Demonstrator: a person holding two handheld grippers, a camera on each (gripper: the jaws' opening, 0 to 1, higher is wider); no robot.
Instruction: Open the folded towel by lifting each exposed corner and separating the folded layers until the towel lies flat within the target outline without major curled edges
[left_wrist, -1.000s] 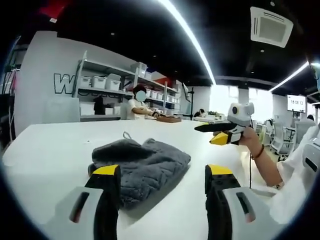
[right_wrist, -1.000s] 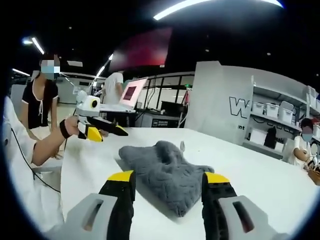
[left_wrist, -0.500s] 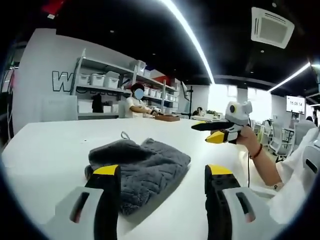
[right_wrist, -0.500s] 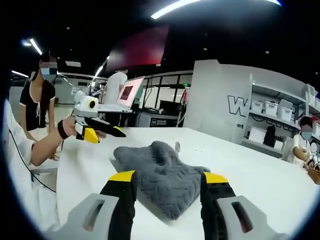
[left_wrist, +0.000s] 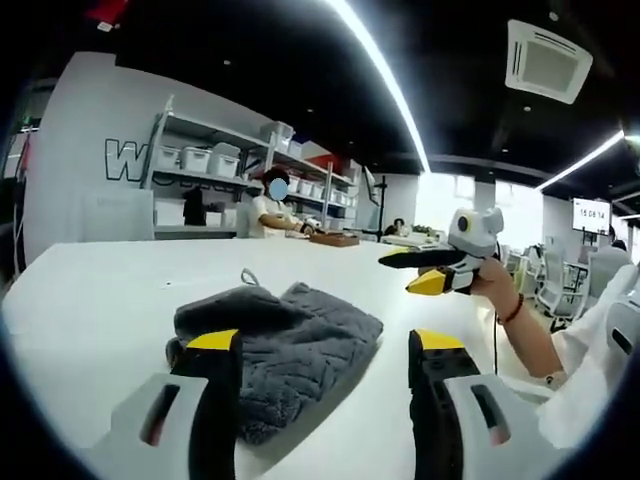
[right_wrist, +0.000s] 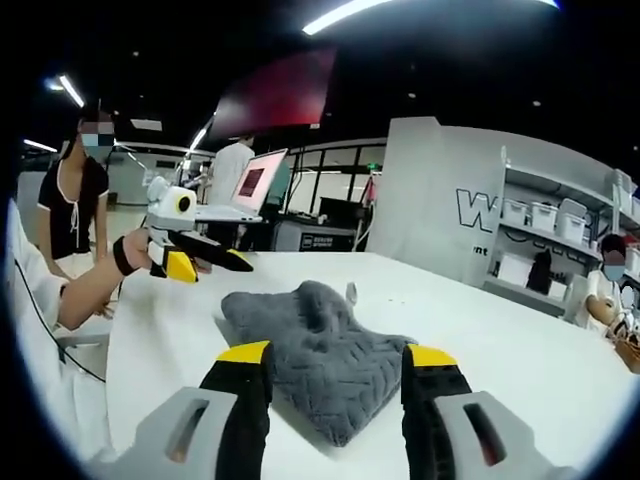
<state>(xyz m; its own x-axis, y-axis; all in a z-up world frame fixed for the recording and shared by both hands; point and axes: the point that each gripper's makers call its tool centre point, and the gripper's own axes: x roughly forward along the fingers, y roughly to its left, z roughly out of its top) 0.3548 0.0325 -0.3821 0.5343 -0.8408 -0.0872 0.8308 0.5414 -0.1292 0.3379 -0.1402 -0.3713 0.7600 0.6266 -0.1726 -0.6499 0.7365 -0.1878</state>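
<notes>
Both grippers have crept a little closer to the grey towel (left_wrist: 275, 345), which looks bigger now than a moment ago. It sits bunched and folded on the white table (left_wrist: 90, 300), well away from the edges, with a small loop (left_wrist: 247, 274) sticking up at its far side. The left gripper (left_wrist: 325, 345) has its jaws wide apart and holds nothing, with one jaw tip at the towel's near edge. The right gripper (right_wrist: 335, 355) is wide too, empty, with the towel's near corner between its jaws. I think they come from two sides to lift the corners apart.
</notes>
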